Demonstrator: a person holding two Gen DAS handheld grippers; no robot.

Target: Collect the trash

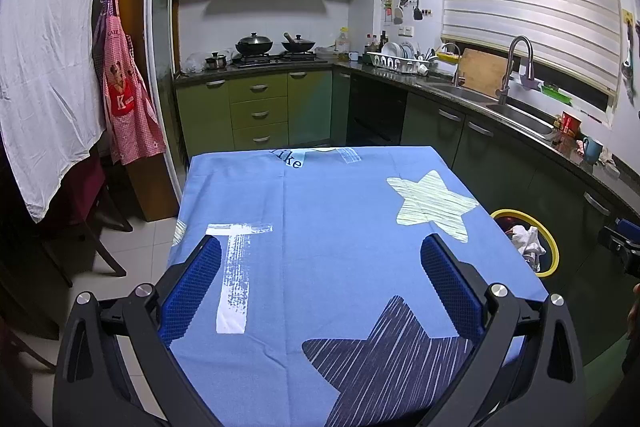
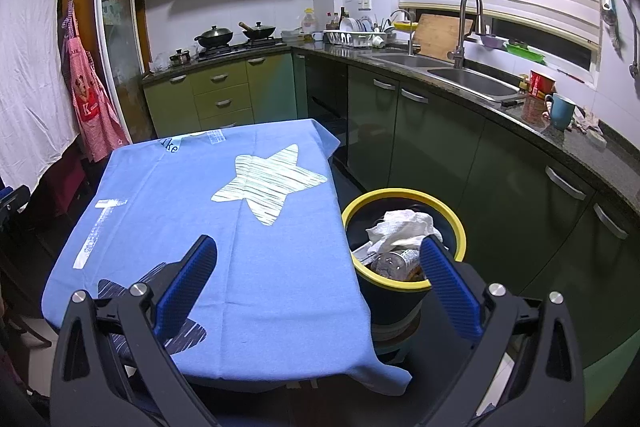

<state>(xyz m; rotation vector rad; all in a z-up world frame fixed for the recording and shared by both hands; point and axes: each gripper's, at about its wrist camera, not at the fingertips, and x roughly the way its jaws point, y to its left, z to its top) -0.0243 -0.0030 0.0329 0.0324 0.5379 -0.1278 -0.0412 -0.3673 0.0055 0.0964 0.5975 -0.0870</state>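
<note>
Above the near end of a table covered by a blue cloth (image 1: 320,247), the left gripper (image 1: 320,259) is held with its jaws spread wide and nothing between them. A pale star (image 1: 434,203), a dark star (image 1: 384,355) and a white letter T (image 1: 236,267) are printed on the cloth, and no loose items can be seen lying on it. At the right edge of the table, on the floor side, a bin with a yellow rim (image 2: 404,243) is seen; it is dark inside and stands close against the hanging cloth. In the bin the trash is gathered: a crumpled white paper towel (image 2: 404,227) lies on top, and a clear plastic bottle (image 2: 396,261) is partly seen beneath it. The right gripper (image 2: 320,259) is held over the table corner and the bin, its jaws likewise spread apart and empty, with its right finger (image 2: 448,283) seen in front of the bin rim. Behind, green cabinets (image 1: 260,111), a stove with two woks (image 1: 276,47) and a steel sink (image 2: 472,79) are visible.
</note>
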